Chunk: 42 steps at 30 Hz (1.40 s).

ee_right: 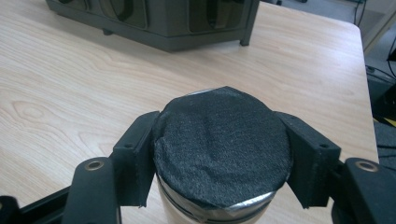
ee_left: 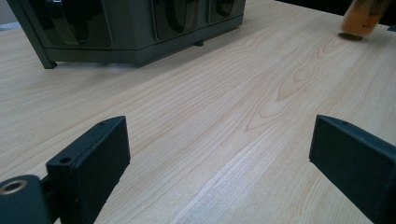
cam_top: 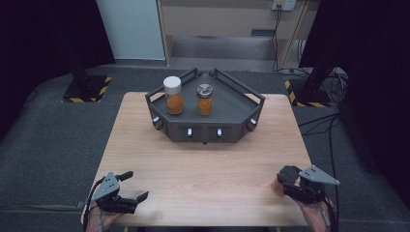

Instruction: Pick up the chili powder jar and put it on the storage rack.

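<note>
A jar with a black lid [ee_right: 219,149] and orange contents stands on the wooden table [cam_top: 203,164] near its front right corner. My right gripper [ee_right: 222,140] is shut on it, one pad pressed on each side of the lid. From above, that jar [cam_top: 278,186] sits just left of the right gripper [cam_top: 290,180]. At the front left my left gripper [cam_top: 135,186] rests low over the table, open, with bare wood between its jaws [ee_left: 219,149]. The left gripper view catches the held jar [ee_left: 362,18] far off at the top right.
A dark grey angular tray stand [cam_top: 227,99] sits at the back middle of the table. On it stand a white-lidded jar [cam_top: 173,95] and a metal-lidded jar [cam_top: 205,99], both with orange contents. Bare wood lies between the stand and the grippers.
</note>
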Tool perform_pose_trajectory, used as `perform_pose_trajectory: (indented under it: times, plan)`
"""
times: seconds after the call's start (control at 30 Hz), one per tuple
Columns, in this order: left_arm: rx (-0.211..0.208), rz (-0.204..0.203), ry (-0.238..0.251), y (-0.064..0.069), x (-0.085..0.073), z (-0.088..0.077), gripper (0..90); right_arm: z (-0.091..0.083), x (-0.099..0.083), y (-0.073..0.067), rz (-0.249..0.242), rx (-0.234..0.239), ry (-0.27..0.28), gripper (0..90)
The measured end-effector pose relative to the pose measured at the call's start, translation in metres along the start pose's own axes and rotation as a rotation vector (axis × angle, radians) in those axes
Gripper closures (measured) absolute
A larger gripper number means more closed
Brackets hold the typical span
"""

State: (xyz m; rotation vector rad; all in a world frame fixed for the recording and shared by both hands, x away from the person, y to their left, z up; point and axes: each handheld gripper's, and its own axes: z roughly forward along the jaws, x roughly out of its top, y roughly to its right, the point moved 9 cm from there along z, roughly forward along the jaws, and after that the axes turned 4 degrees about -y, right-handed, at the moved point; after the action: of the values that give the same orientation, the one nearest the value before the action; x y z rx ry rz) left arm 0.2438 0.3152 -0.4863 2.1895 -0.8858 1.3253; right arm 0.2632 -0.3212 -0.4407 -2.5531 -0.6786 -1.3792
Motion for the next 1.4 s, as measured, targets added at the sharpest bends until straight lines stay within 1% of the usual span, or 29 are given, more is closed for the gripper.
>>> perform_pose_trajectory:
  times: [0.13,0.4,0.5,0.67,0.97,1.13,1.4]
  plan:
    - [0.001,0.0,0.001,0.0,0.0,0.0,4.4,0.001,0.01,-0.002,-0.022,0.018,0.011,34.9]
    - [0.001,0.0,0.002,0.0,0.0,-0.001,4.3,0.008,0.035,-0.009,-0.065,0.069,0.017,34.9]
    - [0.003,-0.001,0.004,0.0,0.0,-0.001,4.2,0.011,0.044,-0.011,-0.068,0.095,0.022,34.9]
    - [0.004,-0.005,0.007,-0.001,0.0,-0.001,4.1,0.016,0.06,-0.016,-0.098,0.122,0.025,34.9]
    - [0.006,-0.009,0.009,-0.001,-0.001,-0.001,3.4,0.026,0.09,-0.022,-0.119,0.171,0.029,34.9]
    - [0.005,-0.01,0.011,-0.001,-0.001,-0.001,3.3,0.03,0.108,-0.025,-0.136,0.185,0.037,34.9]
    - [0.003,-0.013,0.009,-0.001,-0.001,-0.001,3.1,0.038,0.141,-0.027,-0.128,0.214,0.045,34.9]
